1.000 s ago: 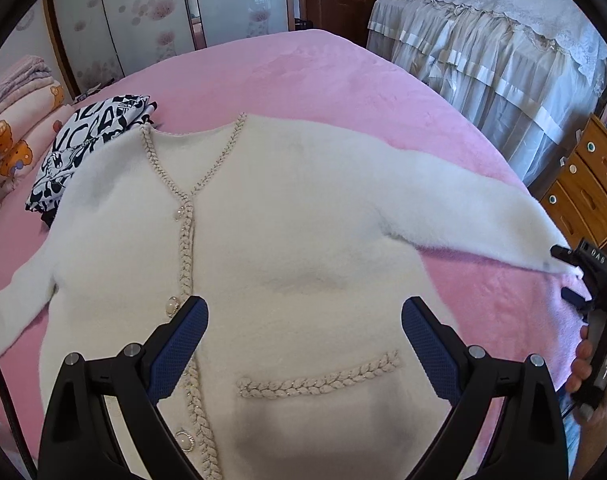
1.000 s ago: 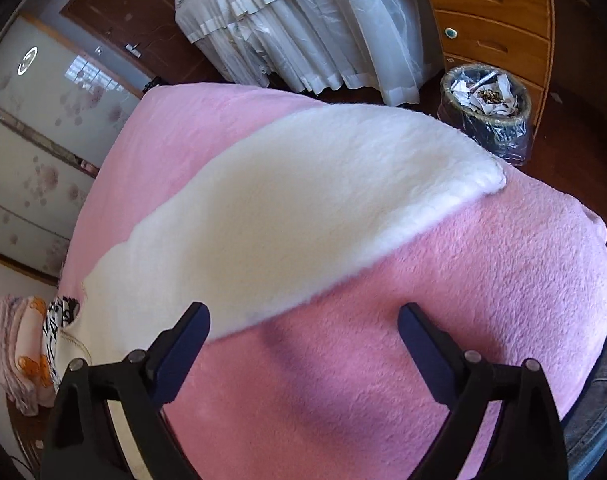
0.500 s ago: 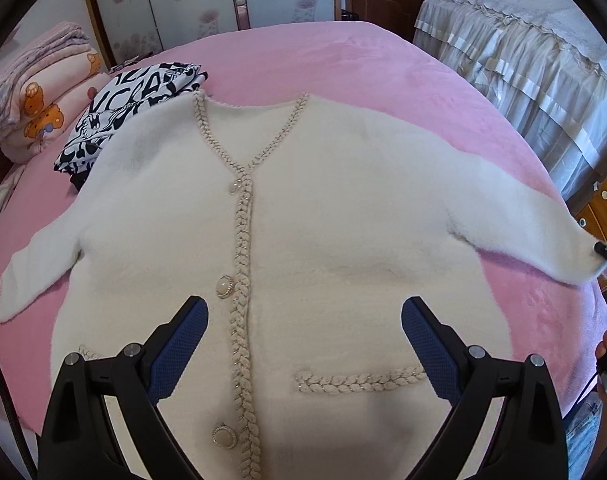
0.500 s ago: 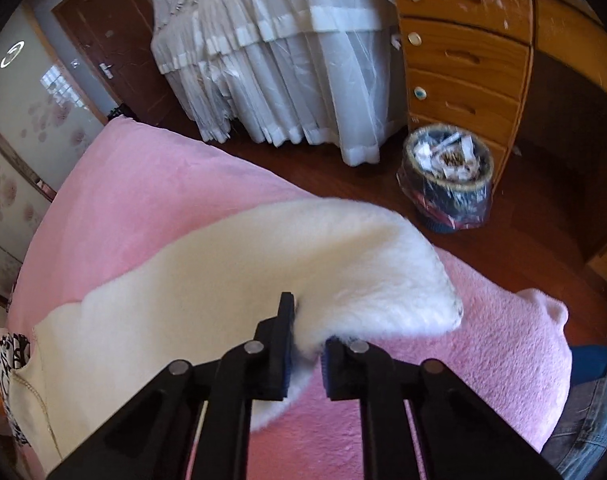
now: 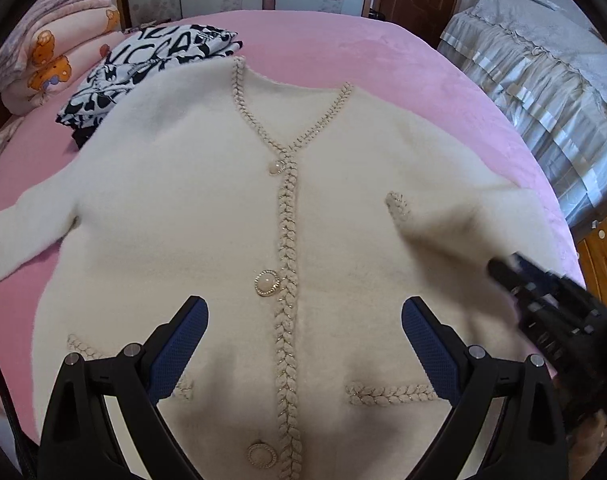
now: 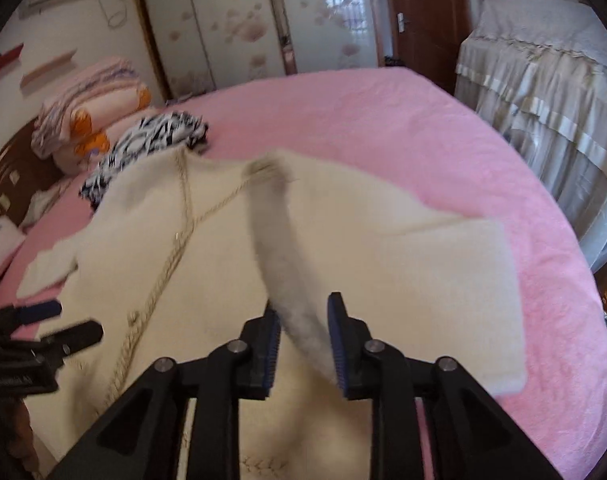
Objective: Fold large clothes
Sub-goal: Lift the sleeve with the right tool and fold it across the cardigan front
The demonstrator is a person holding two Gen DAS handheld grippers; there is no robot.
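Opening right hand-held gripper [image 6: 303,334] around fluffy cream sleeve [image 6: 281,248], left hand-held gripper [image 5: 303,344] wide apart, plush pink bedspread [image 6: 383,120]

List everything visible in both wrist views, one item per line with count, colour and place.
fluffy cream cardigan with braided trim and pearl buttons: one, cream, spread front up on the bed; one sleeve drawn across its front
pink plush bed cover: one, pink, under the cardigan
black-and-white printed garment: one, beside the cardigan's collar
pastel folded quilts with orange bears: a stack, at the bed's far corner
grey-white frilled cover: one, on furniture beside the bed
wooden drawers: brown, beyond the bed edge
left gripper: black with blue pads, open above the hem
right gripper: black with blue pads, jaws opening, sleeve between them
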